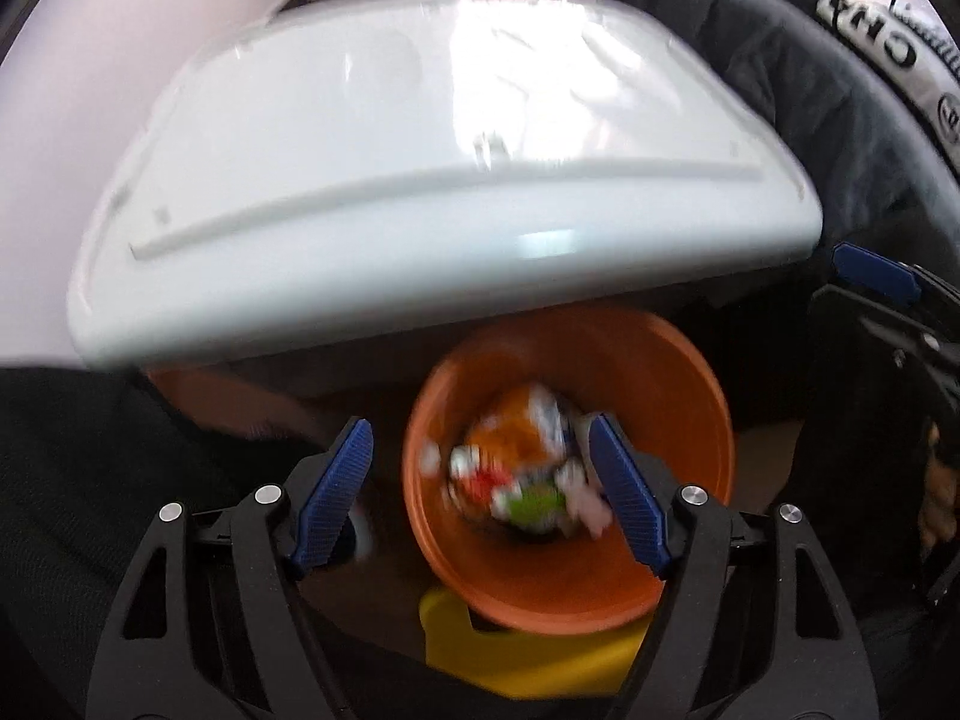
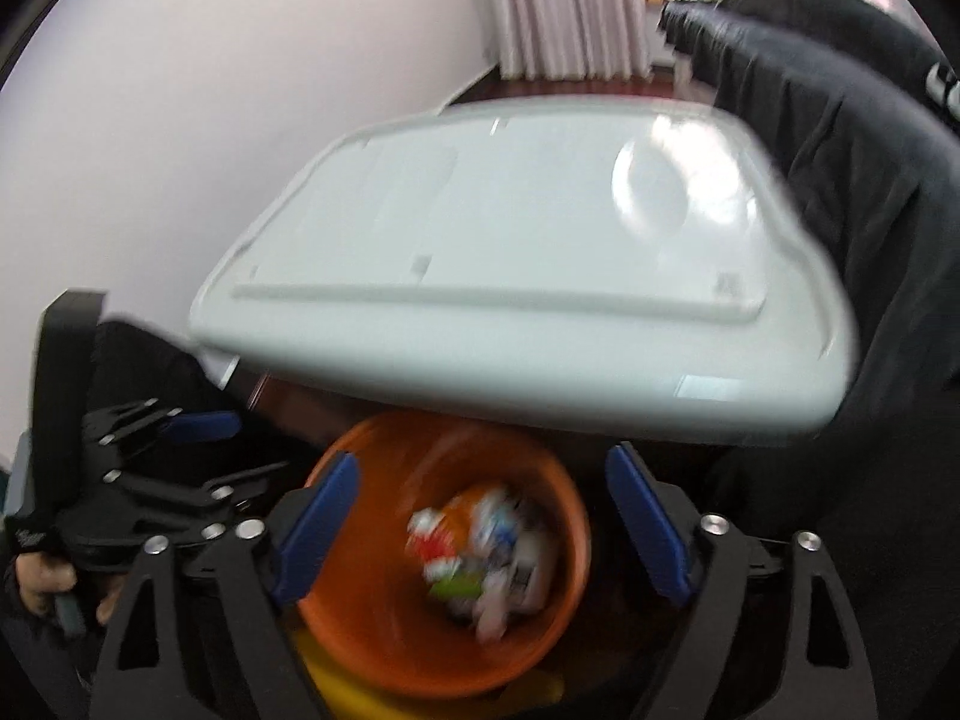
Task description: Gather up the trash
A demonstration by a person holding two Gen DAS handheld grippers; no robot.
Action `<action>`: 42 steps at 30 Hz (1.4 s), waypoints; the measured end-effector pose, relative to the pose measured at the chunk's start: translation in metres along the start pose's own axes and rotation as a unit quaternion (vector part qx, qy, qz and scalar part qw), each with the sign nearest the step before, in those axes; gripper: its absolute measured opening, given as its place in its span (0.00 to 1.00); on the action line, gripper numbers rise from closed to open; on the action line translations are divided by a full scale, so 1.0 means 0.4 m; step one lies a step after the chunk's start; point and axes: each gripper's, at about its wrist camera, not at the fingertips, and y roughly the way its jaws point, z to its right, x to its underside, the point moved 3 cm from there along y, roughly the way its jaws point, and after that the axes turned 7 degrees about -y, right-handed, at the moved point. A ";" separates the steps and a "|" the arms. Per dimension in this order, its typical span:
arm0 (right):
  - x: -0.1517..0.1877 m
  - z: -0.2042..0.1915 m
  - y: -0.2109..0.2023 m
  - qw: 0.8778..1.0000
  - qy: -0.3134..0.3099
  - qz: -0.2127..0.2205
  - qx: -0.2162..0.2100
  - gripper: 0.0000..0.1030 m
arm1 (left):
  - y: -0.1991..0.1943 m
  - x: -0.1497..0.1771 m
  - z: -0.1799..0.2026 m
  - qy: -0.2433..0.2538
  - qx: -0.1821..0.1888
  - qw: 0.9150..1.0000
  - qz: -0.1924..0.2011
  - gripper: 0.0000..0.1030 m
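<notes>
An orange bin [image 1: 672,420] stands below both grippers, with a blurred heap of crumpled wrappers [image 1: 522,474] at its bottom. It also shows in the right wrist view [image 2: 372,618], with the same trash [image 2: 480,552] inside. My left gripper [image 1: 480,492] is open and empty above the bin's mouth. My right gripper [image 2: 480,528] is open and empty above the bin too. The other gripper shows at the right edge of the left view [image 1: 882,282] and at the left of the right view [image 2: 180,438].
A white table top [image 1: 420,180] overhangs the far side of the bin; it also shows in the right view [image 2: 540,252]. A yellow object [image 1: 540,654] lies under the bin's near side. A black jacket [image 2: 840,180] hangs at the right. A pale wall [image 2: 180,120] is behind.
</notes>
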 end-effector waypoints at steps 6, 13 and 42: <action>-0.175 0.055 -0.013 0.992 -0.020 0.100 0.069 0.95 | -0.081 -0.189 -0.053 -0.054 0.020 0.989 0.136 0.86; -0.341 0.123 0.062 0.977 -0.011 0.153 0.148 0.95 | -0.076 -0.401 -0.110 -0.112 0.004 0.972 0.206 0.89; -0.348 0.116 0.163 0.979 0.015 0.137 0.147 0.95 | 0.042 -0.436 -0.146 -0.099 -0.035 0.976 0.190 0.89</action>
